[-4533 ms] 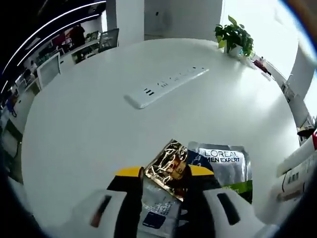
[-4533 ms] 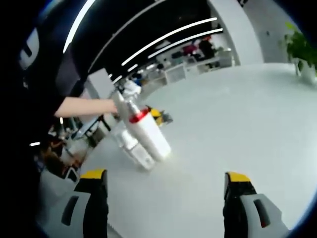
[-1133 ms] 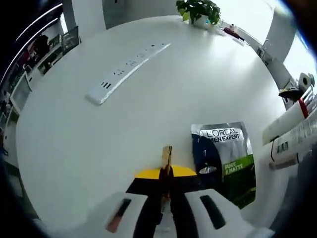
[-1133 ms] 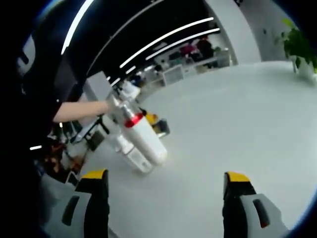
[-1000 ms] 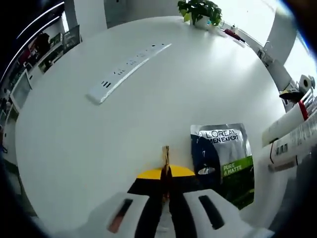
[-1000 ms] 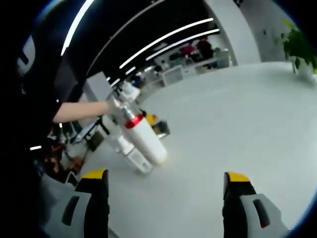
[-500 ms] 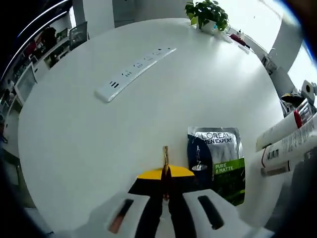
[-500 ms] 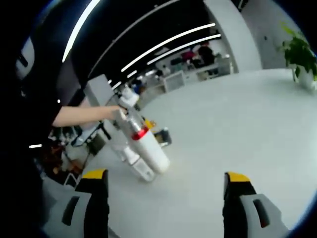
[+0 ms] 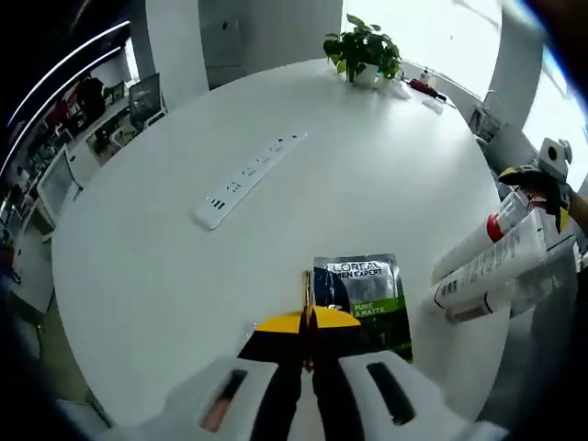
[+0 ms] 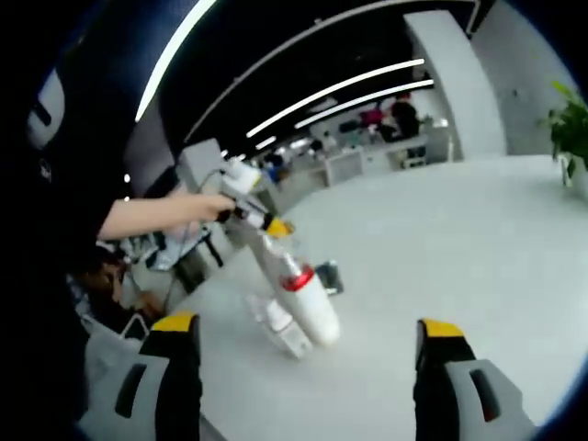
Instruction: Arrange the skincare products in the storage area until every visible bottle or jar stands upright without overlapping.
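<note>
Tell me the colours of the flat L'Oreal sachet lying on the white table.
The flat L'Oreal sachet is silver-grey on top, dark blue and green below; clearest in the left gripper view.

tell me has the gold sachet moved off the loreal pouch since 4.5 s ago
Yes. The gold sachet, then flat and overlapping the L'Oreal pouch, now stands edge-on in the left gripper, beside the pouch's left edge and lifted off it.

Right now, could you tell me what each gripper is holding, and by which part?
The left gripper is shut on a thin gold sachet, seen edge-on, clamped at its lower edge. The right gripper is open, holding nothing.
</note>
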Tool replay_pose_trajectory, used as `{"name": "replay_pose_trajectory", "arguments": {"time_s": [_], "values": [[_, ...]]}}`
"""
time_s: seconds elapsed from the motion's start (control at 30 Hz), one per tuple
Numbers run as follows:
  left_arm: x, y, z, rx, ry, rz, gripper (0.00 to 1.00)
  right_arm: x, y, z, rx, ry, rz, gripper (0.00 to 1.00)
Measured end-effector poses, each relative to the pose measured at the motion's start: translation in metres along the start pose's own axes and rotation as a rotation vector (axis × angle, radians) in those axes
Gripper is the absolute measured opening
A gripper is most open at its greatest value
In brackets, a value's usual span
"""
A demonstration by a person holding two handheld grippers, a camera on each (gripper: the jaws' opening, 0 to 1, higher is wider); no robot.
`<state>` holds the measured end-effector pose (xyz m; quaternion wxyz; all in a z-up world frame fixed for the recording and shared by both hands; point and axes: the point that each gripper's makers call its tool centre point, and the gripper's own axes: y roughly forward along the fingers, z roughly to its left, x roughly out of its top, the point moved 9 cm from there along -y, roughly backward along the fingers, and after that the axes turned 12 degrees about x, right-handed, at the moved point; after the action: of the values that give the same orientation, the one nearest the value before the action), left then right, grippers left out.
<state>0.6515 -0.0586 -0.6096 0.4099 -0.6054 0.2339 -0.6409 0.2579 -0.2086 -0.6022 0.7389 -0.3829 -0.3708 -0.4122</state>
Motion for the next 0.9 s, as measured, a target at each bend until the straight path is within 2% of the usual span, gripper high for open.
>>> {"name": "replay_pose_trajectory", "arguments": {"time_s": [0.37,0.77,0.83,0.9], "values": [[0.004,-0.062,-0.030,-0.008,0.008,-0.110,0.07,0.015,0.000,0.019,0.045,-0.054,-0.018,0.95],[0.013,-0.133,-0.066,-0.006,0.066,-0.206,0.07,0.037,0.010,0.054,0.146,-0.134,-0.033,0.88],[0.014,-0.141,-0.071,-0.005,0.053,-0.222,0.07,0.039,0.010,0.061,0.180,-0.143,-0.029,0.85],[0.017,-0.151,-0.078,-0.020,0.035,-0.252,0.07,0.038,0.010,0.068,0.215,-0.136,0.001,0.77]]}}
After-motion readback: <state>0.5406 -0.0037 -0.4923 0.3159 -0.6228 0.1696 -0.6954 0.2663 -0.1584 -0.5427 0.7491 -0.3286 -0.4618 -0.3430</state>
